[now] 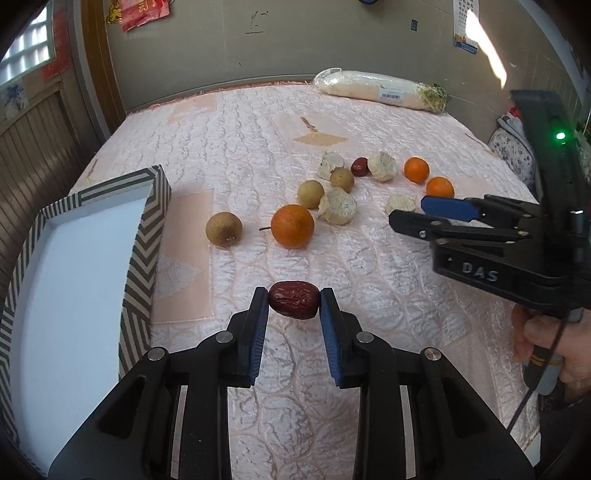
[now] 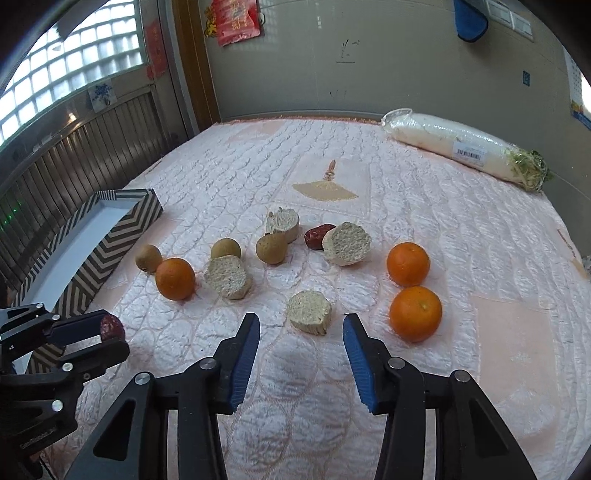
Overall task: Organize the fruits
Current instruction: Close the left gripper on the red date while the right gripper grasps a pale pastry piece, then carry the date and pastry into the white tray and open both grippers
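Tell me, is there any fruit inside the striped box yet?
No, the striped box shows only its bare pale floor, while the red date is clamped in the left hand-held gripper beside it.

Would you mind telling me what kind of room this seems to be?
Probably a bedroom at home: the fruit lies on a pink quilted bed cover, beside a glass-block window and a red paper wall decoration.

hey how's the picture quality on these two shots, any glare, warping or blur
Left wrist view: heavy fisheye bending, dark corners, a blown-out sun patch on the wall; the date in the left gripper is sharp. Right wrist view: same warping, bright window, soft shadows under the oranges.
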{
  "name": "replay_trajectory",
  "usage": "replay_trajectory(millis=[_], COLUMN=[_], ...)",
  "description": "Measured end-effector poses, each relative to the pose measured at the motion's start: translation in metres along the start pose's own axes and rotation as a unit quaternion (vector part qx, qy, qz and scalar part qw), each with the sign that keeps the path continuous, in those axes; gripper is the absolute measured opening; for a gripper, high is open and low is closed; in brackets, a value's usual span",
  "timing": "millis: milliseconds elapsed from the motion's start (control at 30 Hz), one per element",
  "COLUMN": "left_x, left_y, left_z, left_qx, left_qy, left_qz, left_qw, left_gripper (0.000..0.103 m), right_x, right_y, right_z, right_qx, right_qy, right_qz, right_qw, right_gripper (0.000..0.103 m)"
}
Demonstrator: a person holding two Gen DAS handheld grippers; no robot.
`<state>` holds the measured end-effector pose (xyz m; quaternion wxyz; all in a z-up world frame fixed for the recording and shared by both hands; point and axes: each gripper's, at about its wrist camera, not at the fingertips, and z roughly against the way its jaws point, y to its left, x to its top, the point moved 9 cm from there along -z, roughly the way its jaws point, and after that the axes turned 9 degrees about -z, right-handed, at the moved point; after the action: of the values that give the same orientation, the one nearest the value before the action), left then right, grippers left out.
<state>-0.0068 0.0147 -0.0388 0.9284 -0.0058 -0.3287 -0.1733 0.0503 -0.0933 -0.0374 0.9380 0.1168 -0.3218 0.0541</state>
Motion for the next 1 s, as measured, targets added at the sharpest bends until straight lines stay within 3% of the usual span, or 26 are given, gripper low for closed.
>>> replay_trajectory(millis=[67, 133, 200, 567, 1000], left_x=[0.001, 0.001, 0.001, 0.002, 0.001], left_y=[0.001, 0.002, 0.003, 0.019, 0.071], left_z=[-0.001, -0.002, -0.003, 0.012, 0.05], left_qx=[0.001, 0.002, 0.002, 0.017, 0.065], left_qy=[0.001, 0.003, 0.005, -0.002, -0.02], left_qz=[0.002, 0.005, 0.008, 0.032, 0.062], left_qw=[1.0, 1.0, 1.0, 0.9993, 0.9957], left_gripper=[0.028, 0.028, 0.028, 0.028, 0.028], right_x=[0.0, -0.001, 0.0, 0.002, 0.016], right_y=[0.001, 0.001, 0.0, 0.003, 0.097], right_z=[-0.007, -0.014, -0.017, 0.015, 0.04], right_qx=[-0.003, -0.013, -0.024, -0.006, 0.071], right_qy=[0.005, 0.013, 0.01, -0.023, -0.045], right_qz=[0.003, 0.013, 0.022, -0.002, 0.047], right_qw=[1.0, 1.0, 0.999, 1.0, 0.995], right_gripper=[0.044, 0.03, 0.025, 0.024, 0.024])
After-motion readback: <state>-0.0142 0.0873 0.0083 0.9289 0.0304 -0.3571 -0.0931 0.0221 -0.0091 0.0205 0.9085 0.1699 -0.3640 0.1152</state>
